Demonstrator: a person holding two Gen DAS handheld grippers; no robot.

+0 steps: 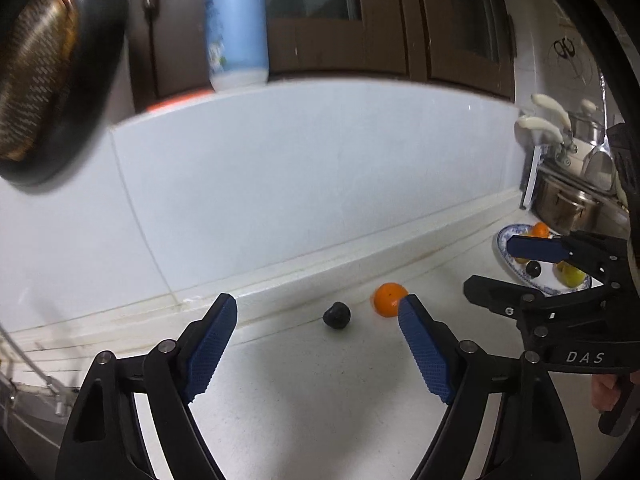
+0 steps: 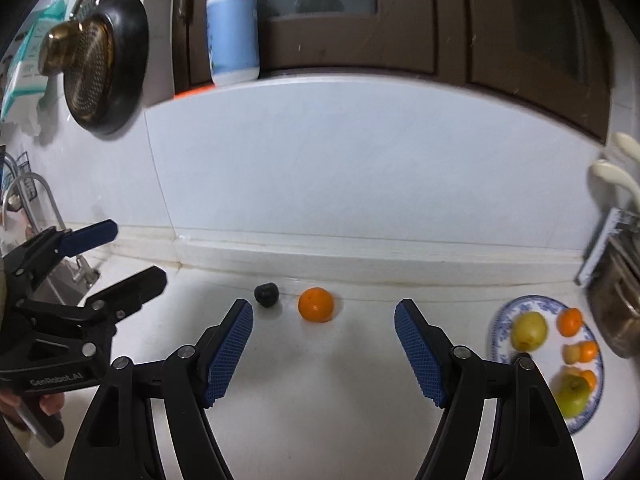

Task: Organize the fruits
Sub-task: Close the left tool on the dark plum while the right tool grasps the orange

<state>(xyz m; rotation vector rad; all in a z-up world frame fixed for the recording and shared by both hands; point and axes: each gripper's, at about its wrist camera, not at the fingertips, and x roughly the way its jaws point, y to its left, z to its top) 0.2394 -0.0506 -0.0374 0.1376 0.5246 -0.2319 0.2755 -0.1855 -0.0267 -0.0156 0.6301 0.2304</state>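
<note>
A: Both empty? Right hand-held gripper (image 2: 324,316) and left hand-held gripper (image 1: 318,314) look spread.

B: Yes. Orange (image 2: 315,304) sits on the worktop (image 2: 320,400) beside the dark fruit (image 2: 266,294): probably firm, rolls; pinch across its middle. Plate (image 2: 505,320) far right.

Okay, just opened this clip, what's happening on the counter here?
A person holds a gripper in each hand over a white counter. Both the left gripper and right gripper are open and empty. An orange and a small dark fruit lie loose near the wall, not yet picked up. The blue-patterned plate on the right already holds several fruits.
</note>
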